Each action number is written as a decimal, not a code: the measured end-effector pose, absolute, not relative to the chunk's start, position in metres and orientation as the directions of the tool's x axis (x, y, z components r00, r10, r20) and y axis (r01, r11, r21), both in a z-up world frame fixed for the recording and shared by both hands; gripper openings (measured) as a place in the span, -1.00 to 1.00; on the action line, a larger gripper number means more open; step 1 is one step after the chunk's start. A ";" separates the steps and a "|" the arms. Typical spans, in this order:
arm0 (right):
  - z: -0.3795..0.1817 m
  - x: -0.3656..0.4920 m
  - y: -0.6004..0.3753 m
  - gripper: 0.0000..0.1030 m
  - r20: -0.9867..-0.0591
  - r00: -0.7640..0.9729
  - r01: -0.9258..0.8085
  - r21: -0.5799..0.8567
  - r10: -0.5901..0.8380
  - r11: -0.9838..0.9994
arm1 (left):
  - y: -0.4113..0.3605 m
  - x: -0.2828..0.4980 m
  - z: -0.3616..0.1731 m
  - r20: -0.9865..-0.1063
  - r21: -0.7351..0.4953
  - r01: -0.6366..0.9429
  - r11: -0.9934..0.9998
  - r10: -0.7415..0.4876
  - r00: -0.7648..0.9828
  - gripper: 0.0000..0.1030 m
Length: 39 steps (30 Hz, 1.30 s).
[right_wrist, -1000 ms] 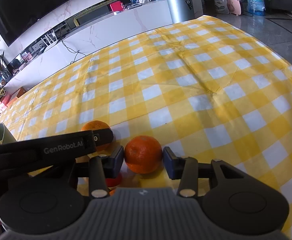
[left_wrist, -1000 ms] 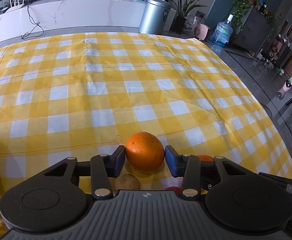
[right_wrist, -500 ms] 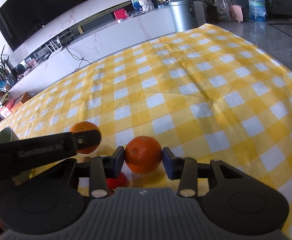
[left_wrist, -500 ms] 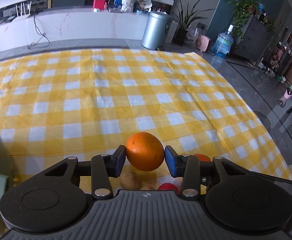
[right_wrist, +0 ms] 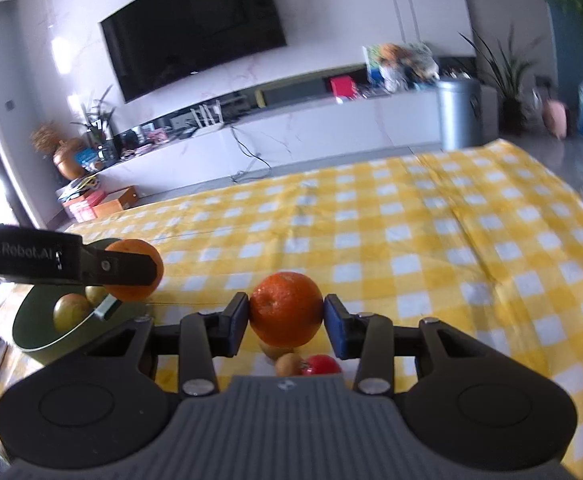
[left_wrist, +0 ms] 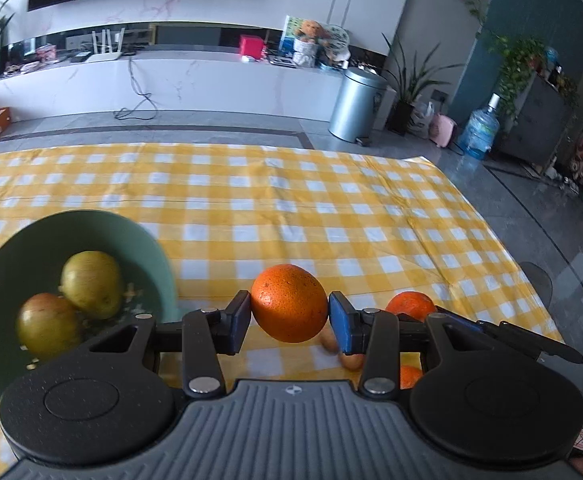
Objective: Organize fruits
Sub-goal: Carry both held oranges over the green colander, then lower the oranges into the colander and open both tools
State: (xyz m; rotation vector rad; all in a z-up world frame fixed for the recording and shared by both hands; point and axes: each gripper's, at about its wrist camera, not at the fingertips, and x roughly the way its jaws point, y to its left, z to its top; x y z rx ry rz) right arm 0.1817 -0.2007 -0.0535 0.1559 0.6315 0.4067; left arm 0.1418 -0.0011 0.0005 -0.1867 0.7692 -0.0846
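Observation:
My left gripper is shut on an orange and holds it above the yellow checked cloth, just right of a green bowl with two greenish fruits. My right gripper is shut on a second orange, also lifted. In the right wrist view the left gripper's orange hangs over the bowl's near edge. The right gripper's orange shows in the left wrist view.
Small fruits lie on the cloth below the grippers: brownish ones, a brown one and a red one. The table's far edge and right edge drop to a grey floor.
Both grippers have lifted with their oranges and tilted up. The left gripper has moved left, and the green bowl with its fruits has come into view beside it.

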 end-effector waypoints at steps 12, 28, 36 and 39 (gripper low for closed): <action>-0.027 0.161 -0.144 -0.26 -0.528 0.625 -0.495 0.302 0.575 0.815 | 0.060 0.112 0.015 -0.687 -0.234 -0.109 0.966 -0.085 0.721 -0.07; -0.003 0.185 -0.032 -0.26 -0.687 0.446 -0.734 0.085 0.573 0.674 | 0.132 0.101 -0.017 -0.732 -0.324 -0.244 0.914 -0.078 0.677 -0.07; -0.013 0.202 0.002 -0.26 -0.779 0.370 -0.820 -0.018 0.506 0.572 | 0.145 0.108 -0.039 -0.767 -0.340 -0.281 0.898 -0.091 0.635 -0.07; -0.014 0.204 0.012 -0.26 -0.804 0.352 -0.844 -0.052 0.479 0.533 | 0.149 0.110 -0.043 -0.771 -0.344 -0.285 0.895 -0.096 0.630 -0.07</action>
